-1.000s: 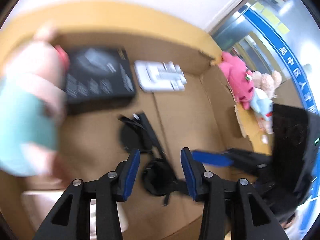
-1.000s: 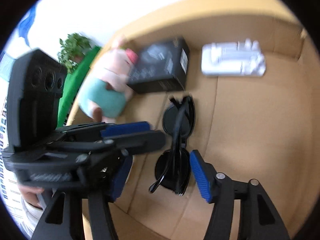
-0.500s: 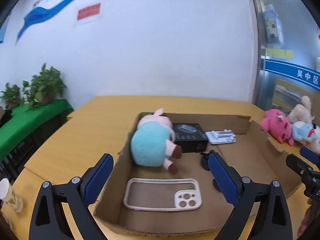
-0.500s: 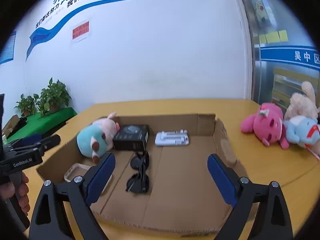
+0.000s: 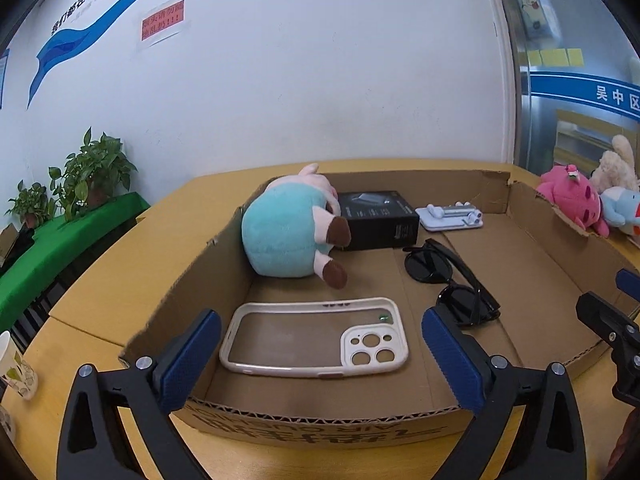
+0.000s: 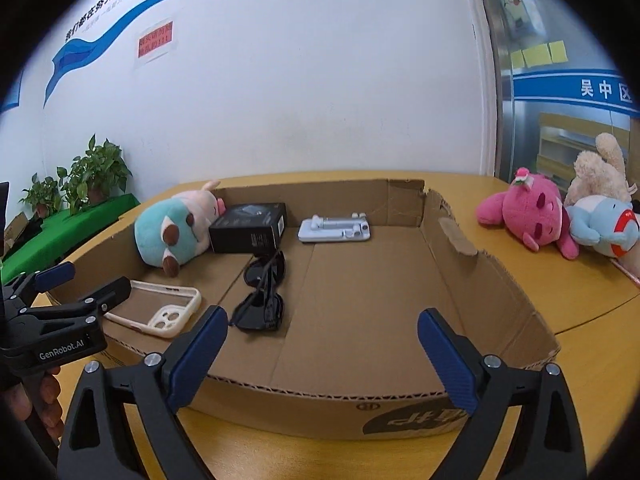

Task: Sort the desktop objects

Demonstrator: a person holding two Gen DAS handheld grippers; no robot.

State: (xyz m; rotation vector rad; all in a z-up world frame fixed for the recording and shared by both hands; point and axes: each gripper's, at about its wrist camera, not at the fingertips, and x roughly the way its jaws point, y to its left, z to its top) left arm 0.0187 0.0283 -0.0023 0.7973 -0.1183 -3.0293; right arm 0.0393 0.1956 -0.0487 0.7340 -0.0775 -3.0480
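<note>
A shallow cardboard box (image 5: 328,426) (image 6: 500,292) on a wooden table holds a teal and pink plush pig (image 5: 290,234) (image 6: 176,232), a black box (image 5: 378,218) (image 6: 250,228), a white stand (image 5: 450,216) (image 6: 336,230), black sunglasses (image 5: 452,276) (image 6: 264,284) and a white phone case (image 5: 316,338) (image 6: 160,308). My left gripper (image 5: 320,360) is open and empty, held in front of the box's near wall by the phone case. My right gripper (image 6: 320,356) is open and empty, in front of the near wall by the box's bare right half.
Pink (image 6: 528,212), beige and blue plush toys (image 6: 600,224) lie on the table right of the box. A paper cup (image 5: 14,364) stands at the far left. Potted plants (image 5: 88,172) on a green cloth stand by the wall.
Both grippers have pulled back out of the box from over the sunglasses and opened wide. The sunglasses now lie in the box. Since half a second ago both came slightly nearer the box front.
</note>
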